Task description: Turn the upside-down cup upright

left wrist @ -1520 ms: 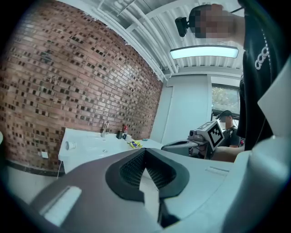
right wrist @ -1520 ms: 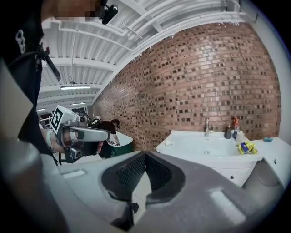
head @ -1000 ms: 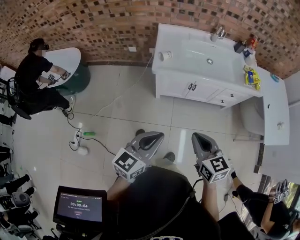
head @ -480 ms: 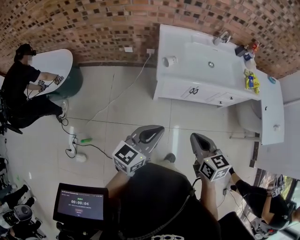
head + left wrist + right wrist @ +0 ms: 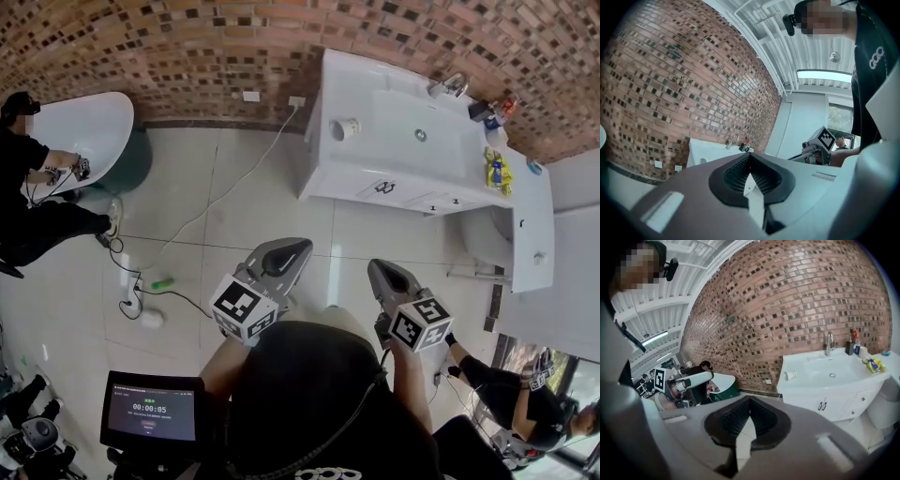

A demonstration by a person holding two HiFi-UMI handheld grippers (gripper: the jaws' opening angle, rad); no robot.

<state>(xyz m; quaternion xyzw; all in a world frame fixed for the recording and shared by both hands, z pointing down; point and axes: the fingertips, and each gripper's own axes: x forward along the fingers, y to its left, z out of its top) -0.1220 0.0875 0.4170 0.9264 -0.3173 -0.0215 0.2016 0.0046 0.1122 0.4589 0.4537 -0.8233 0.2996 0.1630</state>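
A white cup [image 5: 345, 128] sits on the left end of the white vanity top [image 5: 375, 150], far across the tiled floor; it looks to be lying on its side. The right gripper view shows the same cup [image 5: 790, 375] small, beside the sink basin. My left gripper [image 5: 298, 246] and right gripper [image 5: 373, 266] are held side by side over the floor, well short of the vanity. Both are shut with nothing in them: the left gripper [image 5: 750, 155] and the right gripper [image 5: 750, 399] each show their tips meeting.
The vanity carries a faucet [image 5: 454, 84] and bottles and a yellow item [image 5: 497, 171] at its right. A white tub [image 5: 80, 127] with a person beside it is at far left. A cable [image 5: 234, 187] and a green object [image 5: 162, 281] lie on the floor. Another person [image 5: 506, 394] is at lower right.
Both grippers and the view have moved over the floor toward the vanity. The tub and the person beside it have slid toward the picture's left edge. The jaws stay shut.
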